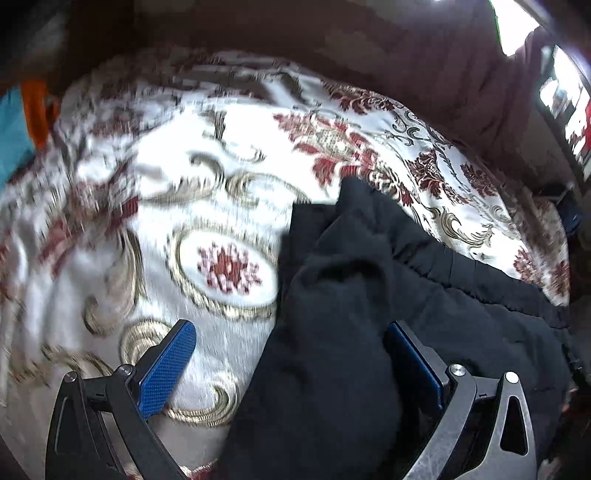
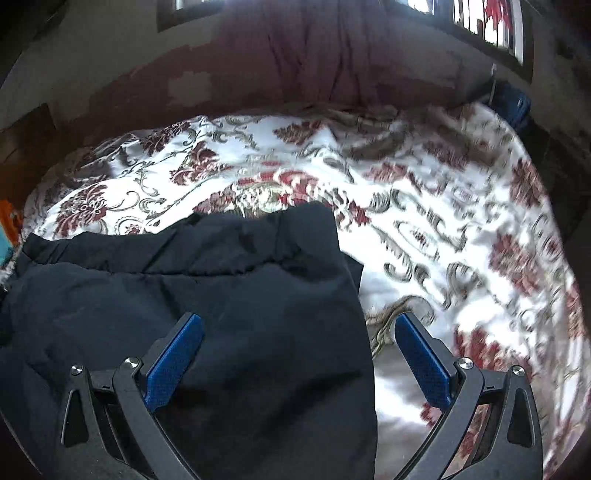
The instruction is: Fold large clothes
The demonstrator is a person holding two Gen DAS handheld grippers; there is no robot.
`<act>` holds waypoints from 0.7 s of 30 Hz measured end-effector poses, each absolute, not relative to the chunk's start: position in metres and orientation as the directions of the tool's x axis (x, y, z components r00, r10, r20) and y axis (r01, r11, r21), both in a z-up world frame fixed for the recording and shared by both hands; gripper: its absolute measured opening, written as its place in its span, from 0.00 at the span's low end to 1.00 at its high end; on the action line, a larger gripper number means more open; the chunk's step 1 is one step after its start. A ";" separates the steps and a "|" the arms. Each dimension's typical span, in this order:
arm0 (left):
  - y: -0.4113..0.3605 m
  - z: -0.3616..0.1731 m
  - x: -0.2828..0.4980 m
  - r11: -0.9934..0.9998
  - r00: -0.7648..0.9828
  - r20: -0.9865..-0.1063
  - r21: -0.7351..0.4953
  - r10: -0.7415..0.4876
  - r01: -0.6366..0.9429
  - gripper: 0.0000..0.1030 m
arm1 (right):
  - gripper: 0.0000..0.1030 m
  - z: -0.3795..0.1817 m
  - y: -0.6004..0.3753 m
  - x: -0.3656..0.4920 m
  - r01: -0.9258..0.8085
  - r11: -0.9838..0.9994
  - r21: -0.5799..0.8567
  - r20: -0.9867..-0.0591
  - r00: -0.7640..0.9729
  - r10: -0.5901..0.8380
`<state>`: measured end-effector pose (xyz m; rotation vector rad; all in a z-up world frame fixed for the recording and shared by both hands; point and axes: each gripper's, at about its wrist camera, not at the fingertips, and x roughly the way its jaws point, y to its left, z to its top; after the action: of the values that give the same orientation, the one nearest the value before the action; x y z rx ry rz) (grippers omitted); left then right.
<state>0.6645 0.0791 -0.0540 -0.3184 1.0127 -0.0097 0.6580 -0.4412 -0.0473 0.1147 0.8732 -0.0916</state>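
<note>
We found the left tool (image 1: 291, 363) with its jaws spread wide, gripping nothing. Its blue pads (image 1: 166, 369) stood well apart; the left one hung over bare bedspread, while the right one was partly hidden behind a raised fold of the black garment (image 1: 332, 332). That fold bulged up into the gap between the jaws, filling its right half. We could not tell whether the cloth touched the right pad.

We found the right tool (image 2: 299, 354) likewise open, holding nothing. Its left finger (image 2: 173, 365) lay over the black garment (image 2: 240, 314); its right finger (image 2: 424, 365) lay over the bedspread, just past the garment's right edge. That edge ran down through the gap between the jaws, so the tool straddled it.

The garment lay on the patterned bedspread (image 1: 221, 184) of a bed, dark and creased, with a gathered seam (image 2: 221, 271) running across it in the right wrist view. In the left wrist view it occupied the lower right of the frame, spreading away to the right; in the right wrist view it occupied the lower left and centre. Its far edge lay flat against the bedspread (image 2: 443, 221) in both views.

Beyond the bed we noted a dark red curtain (image 2: 332, 55) and a bright window (image 2: 491, 26). An orange object (image 1: 35, 110) showed at the bed's left margin; much of the bedspread was blurred.
</note>
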 end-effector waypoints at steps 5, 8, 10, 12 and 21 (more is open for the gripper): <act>0.075 -0.062 0.663 0.962 0.524 -0.836 -0.254 -0.166 -0.102 1.00 | 0.99 -0.086 -0.480 0.663 0.162 0.901 0.401 -0.789 0.560 0.251; 0.076 -0.066 0.666 0.959 0.515 -0.837 -0.267 -0.183 -0.094 1.00 | 0.99 -0.108 -0.497 0.659 0.192 0.813 0.549 -0.734 0.577 0.359; 0.078 -0.066 0.665 0.955 0.522 -0.831 -0.282 -0.194 -0.094 1.00 | 0.99 -0.111 -0.496 0.657 0.191 0.811 0.552 -0.726 0.588 0.356; 0.077 -0.067 0.663 0.955 0.533 -0.825 -0.280 -0.189 -0.094 1.00 | 0.99 -0.111 -0.492 0.655 0.191 0.826 0.531 -0.731 0.596 0.332; 0.073 -0.067 0.662 0.962 0.542 -0.824 -0.257 -0.167 -0.094 1.00 | 0.99 -0.109 -0.493 0.648 0.188 0.823 0.535 -0.719 0.614 0.327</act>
<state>0.6621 0.0735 -0.0666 -0.2857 1.0007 -0.0440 0.6481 -0.4934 -0.1093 0.6204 0.9222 0.0862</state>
